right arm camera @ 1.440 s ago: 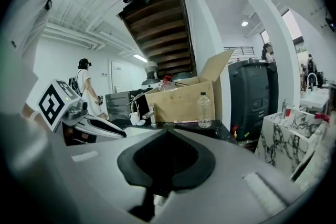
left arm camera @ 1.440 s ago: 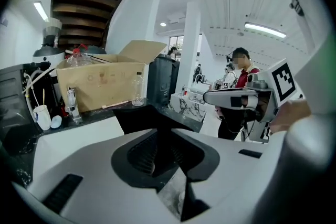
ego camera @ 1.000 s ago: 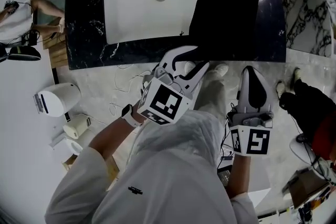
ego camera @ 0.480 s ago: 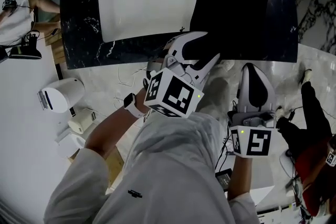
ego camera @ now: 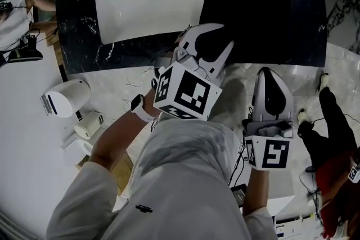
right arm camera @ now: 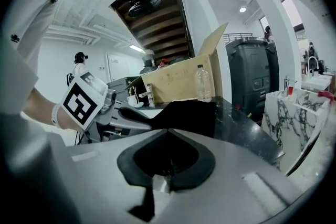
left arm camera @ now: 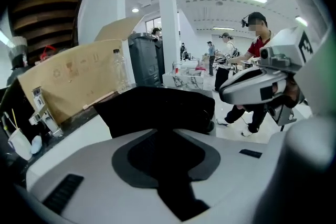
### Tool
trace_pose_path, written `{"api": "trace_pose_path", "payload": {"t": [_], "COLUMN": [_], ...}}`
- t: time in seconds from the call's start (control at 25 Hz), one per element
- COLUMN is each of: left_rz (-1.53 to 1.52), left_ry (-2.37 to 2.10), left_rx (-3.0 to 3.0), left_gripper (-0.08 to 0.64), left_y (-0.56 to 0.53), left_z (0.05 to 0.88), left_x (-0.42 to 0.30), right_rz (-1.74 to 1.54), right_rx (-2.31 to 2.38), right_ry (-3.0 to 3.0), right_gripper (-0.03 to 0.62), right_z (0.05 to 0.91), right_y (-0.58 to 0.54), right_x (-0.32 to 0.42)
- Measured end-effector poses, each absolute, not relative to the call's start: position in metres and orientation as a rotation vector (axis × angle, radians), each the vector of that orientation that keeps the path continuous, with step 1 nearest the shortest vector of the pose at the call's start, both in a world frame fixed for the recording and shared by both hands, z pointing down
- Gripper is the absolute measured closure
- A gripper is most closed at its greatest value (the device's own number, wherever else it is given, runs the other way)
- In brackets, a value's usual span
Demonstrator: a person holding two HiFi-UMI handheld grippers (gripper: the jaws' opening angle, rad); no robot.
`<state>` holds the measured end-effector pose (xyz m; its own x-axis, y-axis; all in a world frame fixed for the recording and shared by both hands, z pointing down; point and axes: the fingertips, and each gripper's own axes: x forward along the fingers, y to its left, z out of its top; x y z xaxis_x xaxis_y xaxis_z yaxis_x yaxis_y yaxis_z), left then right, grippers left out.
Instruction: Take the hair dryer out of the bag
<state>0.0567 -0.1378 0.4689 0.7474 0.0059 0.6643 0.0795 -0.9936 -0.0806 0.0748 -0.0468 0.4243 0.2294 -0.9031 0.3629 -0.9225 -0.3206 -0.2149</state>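
By the black fabric bag point(ego camera: 259, 3) edge, our left gripper point(ego camera: 211, 36) has half-open jaws, just narrowing, perhaps straddling it; our right gripper point(ego camera: 271, 73) is closed, empty.

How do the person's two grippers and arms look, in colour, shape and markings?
Both the left gripper and the right gripper have white shells with dark grey inner pads, tapering to a point. Each carries a white cube with black square markers. The person wears a white top and a black wristwatch. The left gripper's jaws have just been closing, with nothing between them.
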Motion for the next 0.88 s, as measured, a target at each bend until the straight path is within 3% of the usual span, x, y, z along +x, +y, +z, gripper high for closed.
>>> {"api": "trace_pose_path", "payload": {"t": [0.12, 0.36, 0.64, 0.88], "left_rz": [-1.065, -1.041, -1.034, -1.055], "left_ry": [-0.023, -0.072, -0.076, -0.11], "left_rx": [-2.863, -2.952, -2.99, -3.058], "left_gripper": [0.528, 0.531, 0.534, 0.537], "left_y": [-0.145, -0.142, -0.142, -0.145], "left_z": [0.464, 0.451, 0.444, 0.44], "left_x": [0.065, 0.083, 0.093, 0.097], "right_rz": [0.661, 0.648, 0.671, 0.685], "right_rx": [2.402, 2.378, 2.344, 2.296], "right_ry": [-1.815, -1.856, -1.832, -1.776], "right_gripper": [0.58, 0.542, 0.429, 0.406], "right_z": [0.43, 0.434, 0.44, 0.454], "right_y": [-0.049, -0.058, -0.072, -0.088], "right_x": [0.072, 0.068, 0.074, 0.077]}}
